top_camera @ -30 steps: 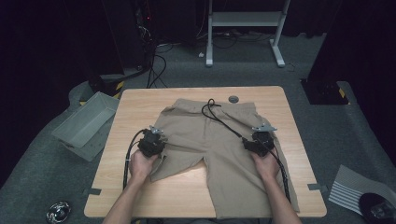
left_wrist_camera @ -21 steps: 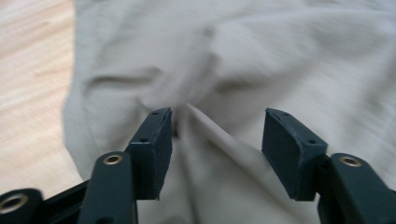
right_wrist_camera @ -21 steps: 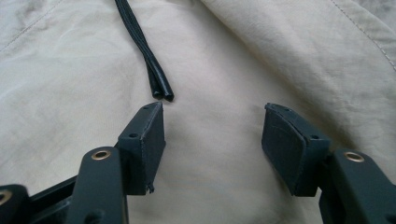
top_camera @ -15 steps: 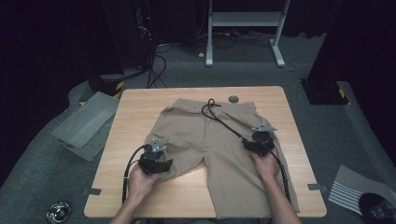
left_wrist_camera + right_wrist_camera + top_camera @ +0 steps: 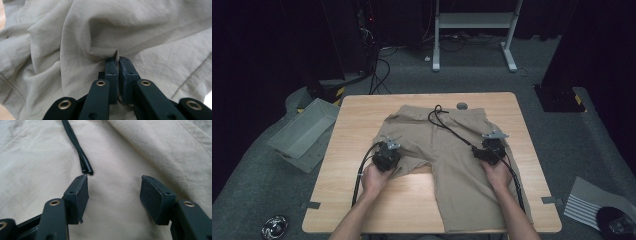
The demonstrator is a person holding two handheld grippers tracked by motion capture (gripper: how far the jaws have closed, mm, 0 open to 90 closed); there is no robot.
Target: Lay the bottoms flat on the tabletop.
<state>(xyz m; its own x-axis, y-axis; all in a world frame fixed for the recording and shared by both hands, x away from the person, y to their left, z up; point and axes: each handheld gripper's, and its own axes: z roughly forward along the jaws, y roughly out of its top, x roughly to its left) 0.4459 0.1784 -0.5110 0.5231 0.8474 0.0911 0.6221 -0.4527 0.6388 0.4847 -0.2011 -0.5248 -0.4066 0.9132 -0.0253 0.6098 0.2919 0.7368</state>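
Shorts (image 5: pixel 452 150) lie flat mid-table (image 5: pixel 362 110). Nearest us, our left gripper (image 5: pixel 117 60) has just closed, pinching a soft fold at the left leg; our right gripper (image 5: pixel 113 191) is spread beside the drawstring (image 5: pixel 77 147). Light, floppy cloth: we'd grip hems.

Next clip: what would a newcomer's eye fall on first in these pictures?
The tan shorts spread across the middle of the wooden table, black drawstring trailing over the waistband. The left tongs have just closed and pinch a fold of fabric on the bunched left leg. The right tongs rest open on the flat right leg, nothing between the jaws, beside the drawstring's end.
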